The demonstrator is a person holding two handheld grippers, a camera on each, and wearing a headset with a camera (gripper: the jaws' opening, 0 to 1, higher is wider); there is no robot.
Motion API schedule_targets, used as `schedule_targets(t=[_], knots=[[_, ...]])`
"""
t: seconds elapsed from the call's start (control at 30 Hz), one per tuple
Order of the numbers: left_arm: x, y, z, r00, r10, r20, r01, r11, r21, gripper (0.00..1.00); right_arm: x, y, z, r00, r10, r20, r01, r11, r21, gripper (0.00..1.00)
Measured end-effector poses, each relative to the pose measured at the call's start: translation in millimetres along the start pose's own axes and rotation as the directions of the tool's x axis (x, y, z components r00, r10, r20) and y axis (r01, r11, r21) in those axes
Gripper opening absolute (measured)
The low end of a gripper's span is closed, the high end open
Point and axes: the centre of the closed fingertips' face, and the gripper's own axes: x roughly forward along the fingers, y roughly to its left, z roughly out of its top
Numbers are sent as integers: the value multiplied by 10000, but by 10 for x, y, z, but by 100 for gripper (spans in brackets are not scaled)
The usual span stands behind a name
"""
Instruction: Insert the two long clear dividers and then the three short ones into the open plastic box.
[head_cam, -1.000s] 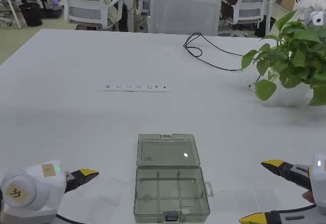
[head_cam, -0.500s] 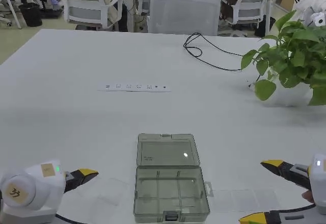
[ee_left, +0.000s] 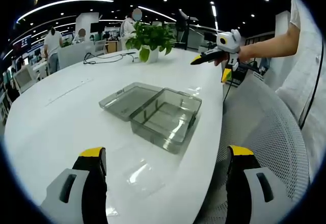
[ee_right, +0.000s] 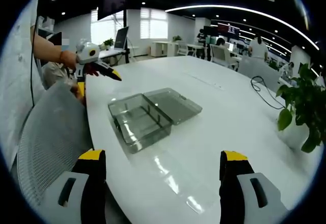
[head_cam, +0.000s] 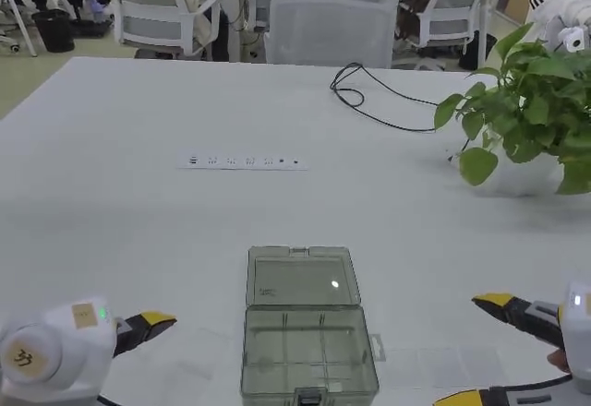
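Note:
The clear grey plastic box (head_cam: 309, 351) stands open near the table's front edge, its lid (head_cam: 299, 280) laid flat behind it. Faint clear dividers lie flat on the table right of the box (head_cam: 443, 363) and left of it (ee_left: 141, 172). My left gripper (ee_left: 165, 155) is open and empty left of the box, with one yellow fingertip (head_cam: 152, 319) in the head view. My right gripper (head_cam: 480, 351) hangs open and empty right of the box, above the dividers (ee_right: 178, 175). The box (ee_right: 140, 117) lies ahead of its jaws.
A potted plant (head_cam: 531, 101) stands at the far right. A black cable (head_cam: 369, 92) loops at the back, and a socket strip (head_cam: 242, 161) sits flush in the table's middle. Office chairs (head_cam: 328, 28) line the far edge.

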Motion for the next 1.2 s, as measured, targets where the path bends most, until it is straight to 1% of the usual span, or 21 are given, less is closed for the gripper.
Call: schedule_targets(t=[0.27, 0.47, 0.73, 0.93, 1.07, 1.13, 1.2], knots=[[-14, 38, 7, 10000, 46, -5, -46, 10000, -17, 100, 6, 11, 2, 10000, 0, 31, 0, 10000, 36, 93], [-50, 121, 7, 9997, 235, 15, -235, 9997, -61, 100, 10, 22, 17, 10000, 2, 60, -2, 10000, 60, 93], [-100, 235, -32, 9988, 490, -60, -491, 9986, -205, 100, 18, 22, 5, 10000, -2, 78, 1, 9999, 105, 93], [-163, 364, -81, 9962, 848, -193, -855, 9956, -392, 98, 19, 28, 12, 9999, -5, 113, 3, 9999, 119, 93], [-197, 459, -116, 9931, 1136, -289, -1152, 9915, -606, 97, 21, 27, 6, 9999, -12, 124, 10, 9999, 145, 93], [-213, 494, -143, 9901, 1321, -471, -1353, 9881, -728, 96, 23, 30, 4, 9999, -7, 124, 5, 9999, 156, 93], [-225, 510, -148, 9889, 1401, -500, -1439, 9860, -838, 95, 23, 32, 5, 9999, -13, 130, 11, 9998, 173, 93]])
